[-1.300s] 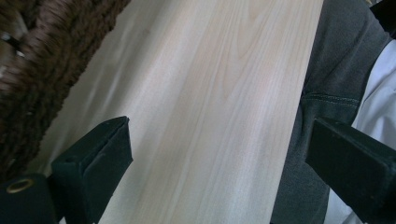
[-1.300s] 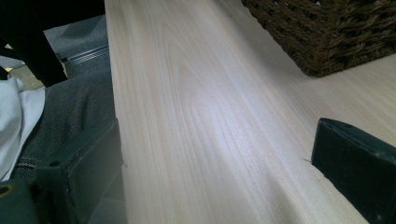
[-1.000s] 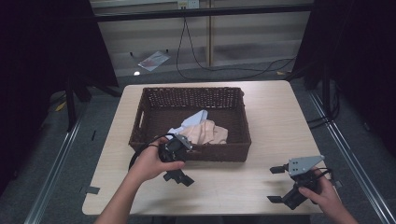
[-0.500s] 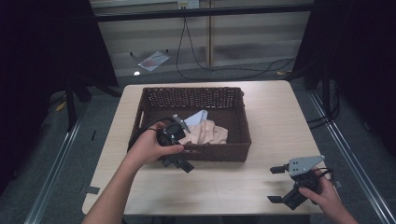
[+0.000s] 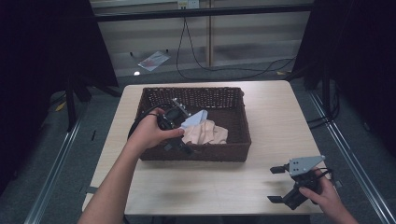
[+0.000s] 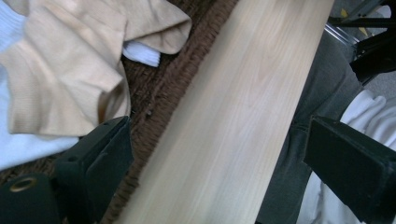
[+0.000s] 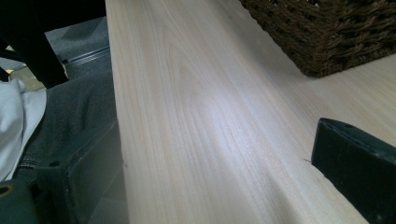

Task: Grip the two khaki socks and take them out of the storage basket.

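A brown wicker basket (image 5: 236,116) stands mid-table and holds a tan cloth (image 5: 208,133) and a light blue cloth (image 5: 195,117). A hand holds my left gripper (image 5: 180,130) above the basket's front-left part, just left of the cloths. In the left gripper view its jaws (image 6: 219,168) stand wide open with nothing between them, over the basket's front wall (image 6: 175,77) and the table, with the tan cloth (image 6: 70,79) at upper left. My right gripper (image 5: 276,184) rests open near the table's front right corner, its jaws (image 7: 215,177) over bare wood.
The light wooden table (image 5: 275,121) has free room right of and in front of the basket. The basket's corner (image 7: 336,32) shows at upper right of the right gripper view. Cables and a plastic bag (image 5: 152,59) lie on the floor beyond the table.
My left gripper has risen from the table in front of the basket and moved forward over the basket's front-left part. The right gripper has stayed put.
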### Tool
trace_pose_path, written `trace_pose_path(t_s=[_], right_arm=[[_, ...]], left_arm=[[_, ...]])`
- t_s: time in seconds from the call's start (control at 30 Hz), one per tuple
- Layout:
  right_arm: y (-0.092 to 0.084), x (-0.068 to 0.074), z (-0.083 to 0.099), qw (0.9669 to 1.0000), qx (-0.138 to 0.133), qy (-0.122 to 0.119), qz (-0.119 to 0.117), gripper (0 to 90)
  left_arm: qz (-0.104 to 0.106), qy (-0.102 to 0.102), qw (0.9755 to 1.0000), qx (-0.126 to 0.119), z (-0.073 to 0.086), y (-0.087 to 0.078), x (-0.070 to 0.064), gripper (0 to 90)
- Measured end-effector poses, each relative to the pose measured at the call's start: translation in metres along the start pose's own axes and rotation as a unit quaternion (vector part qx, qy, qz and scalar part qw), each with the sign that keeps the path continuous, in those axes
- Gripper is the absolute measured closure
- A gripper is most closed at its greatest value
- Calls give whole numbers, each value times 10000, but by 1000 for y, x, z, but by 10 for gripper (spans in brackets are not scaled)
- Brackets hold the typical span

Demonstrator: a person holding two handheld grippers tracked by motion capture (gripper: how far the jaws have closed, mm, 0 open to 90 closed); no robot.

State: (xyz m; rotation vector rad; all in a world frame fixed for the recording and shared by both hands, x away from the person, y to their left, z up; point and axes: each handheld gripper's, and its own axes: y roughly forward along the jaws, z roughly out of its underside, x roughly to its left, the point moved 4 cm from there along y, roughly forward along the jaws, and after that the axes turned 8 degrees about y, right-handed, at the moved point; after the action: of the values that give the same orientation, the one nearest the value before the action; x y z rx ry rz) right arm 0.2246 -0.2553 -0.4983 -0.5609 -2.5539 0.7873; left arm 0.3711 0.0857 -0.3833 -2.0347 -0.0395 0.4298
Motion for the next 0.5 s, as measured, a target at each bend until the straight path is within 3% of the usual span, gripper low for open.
trace_pose_path(t_s=[0.5], right_arm=[[0, 0, 0, 10000, -5, 2, -17, 13]], left_arm=[[-306, -416, 9986, -77, -7, 5, 37, 88]])
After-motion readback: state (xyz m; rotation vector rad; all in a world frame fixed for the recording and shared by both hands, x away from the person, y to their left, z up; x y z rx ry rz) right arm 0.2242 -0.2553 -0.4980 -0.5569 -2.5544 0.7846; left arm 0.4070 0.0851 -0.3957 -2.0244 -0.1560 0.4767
